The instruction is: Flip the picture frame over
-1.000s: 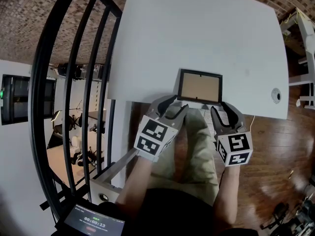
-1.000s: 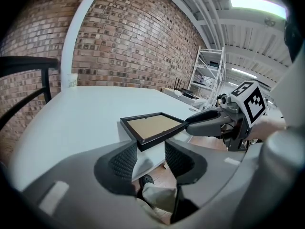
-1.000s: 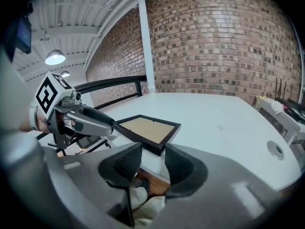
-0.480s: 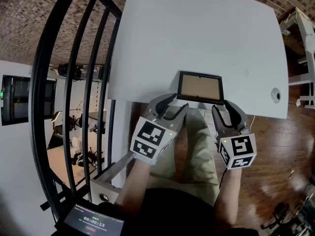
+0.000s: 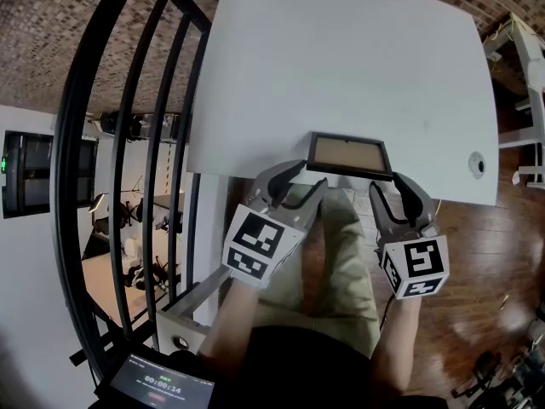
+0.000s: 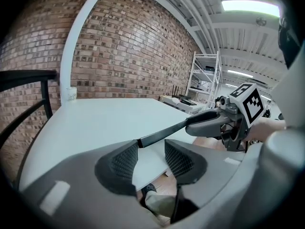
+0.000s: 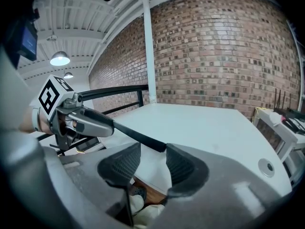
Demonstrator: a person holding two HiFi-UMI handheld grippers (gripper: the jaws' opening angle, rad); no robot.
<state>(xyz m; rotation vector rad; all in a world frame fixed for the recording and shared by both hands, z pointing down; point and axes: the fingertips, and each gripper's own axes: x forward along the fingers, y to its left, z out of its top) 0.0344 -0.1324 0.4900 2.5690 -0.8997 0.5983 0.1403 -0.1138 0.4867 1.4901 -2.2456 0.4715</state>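
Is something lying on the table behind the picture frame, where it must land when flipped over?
Nothing visible does: the table behind the picture frame is bare; the round grommet sits far to its right.

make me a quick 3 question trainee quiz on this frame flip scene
1. True or false: the picture frame lies flat in the middle of the table.
2. In the left gripper view, what reaches from the left claw across to the right claw? a) a cable b) the frame's dark edge c) a ruler
3. What small thing stands at the table's far left corner?

Key:
1. False: it sits at the near edge, with its near side raised.
2. b. The right claw's jaws have just been opening, with the frame's end between them.
3. A white cup.
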